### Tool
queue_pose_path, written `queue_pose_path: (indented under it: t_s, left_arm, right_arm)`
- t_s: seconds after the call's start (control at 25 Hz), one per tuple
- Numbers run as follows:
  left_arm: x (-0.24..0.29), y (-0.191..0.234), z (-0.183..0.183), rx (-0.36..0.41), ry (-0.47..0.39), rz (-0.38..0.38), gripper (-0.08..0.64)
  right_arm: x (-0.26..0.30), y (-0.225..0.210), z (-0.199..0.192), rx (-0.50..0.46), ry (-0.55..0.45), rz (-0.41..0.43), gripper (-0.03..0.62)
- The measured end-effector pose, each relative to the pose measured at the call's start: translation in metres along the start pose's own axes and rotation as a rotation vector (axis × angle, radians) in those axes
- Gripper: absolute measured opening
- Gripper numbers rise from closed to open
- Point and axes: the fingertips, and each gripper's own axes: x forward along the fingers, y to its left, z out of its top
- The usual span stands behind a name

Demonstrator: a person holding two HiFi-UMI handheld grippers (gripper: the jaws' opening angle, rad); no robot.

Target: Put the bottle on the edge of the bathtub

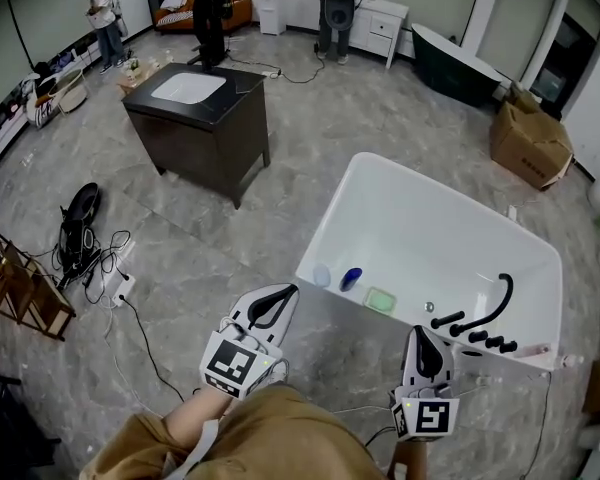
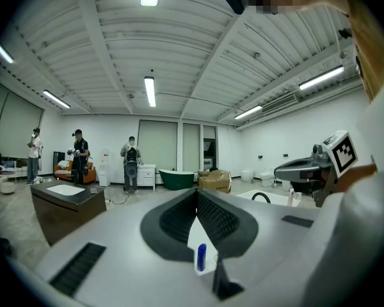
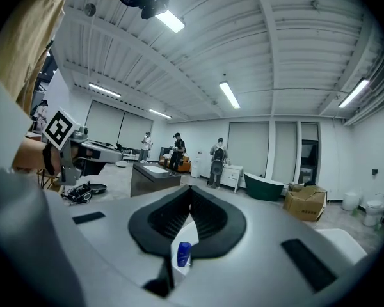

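Observation:
A blue bottle [image 1: 350, 279] lies on the floor of the white bathtub [image 1: 330, 218], near its front wall, between a pale blue item [image 1: 322, 275] and a green pad [image 1: 381, 300]. My left gripper [image 1: 291, 291] hovers just outside the tub's front corner, jaws shut with nothing in them. My right gripper [image 1: 418, 332] is over the tub's front rim near the black faucet [image 1: 485, 313], also shut and empty. The bottle [image 2: 201, 258] shows small below the closed jaws in the left gripper view, and the bottle [image 3: 184, 254] shows likewise in the right gripper view.
A dark vanity with a white basin [image 1: 195, 108] stands at the back left. Cables and a black device [image 1: 85, 238] lie on the floor at left, beside a wooden rack [image 1: 20, 288]. A cardboard box [image 1: 528, 140] and a dark green tub [image 1: 460, 63] are far right. People stand at the back.

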Motion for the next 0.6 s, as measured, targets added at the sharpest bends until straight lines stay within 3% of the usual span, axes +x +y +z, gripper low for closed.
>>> queue_pose_path:
  t_s: [0.2, 0.6]
  left_arm:
    - [-0.002, 0.009, 0.009, 0.001, -0.018, 0.015, 0.008]
    - [0.012, 0.007, 0.016, -0.009, -0.025, -0.035, 0.008]
  right_arm:
    - [0.0, -0.01, -0.002, 0.011, 0.005, -0.03, 0.006]
    - [0.01, -0.01, 0.002, 0.015, 0.001, -0.039, 0.005]
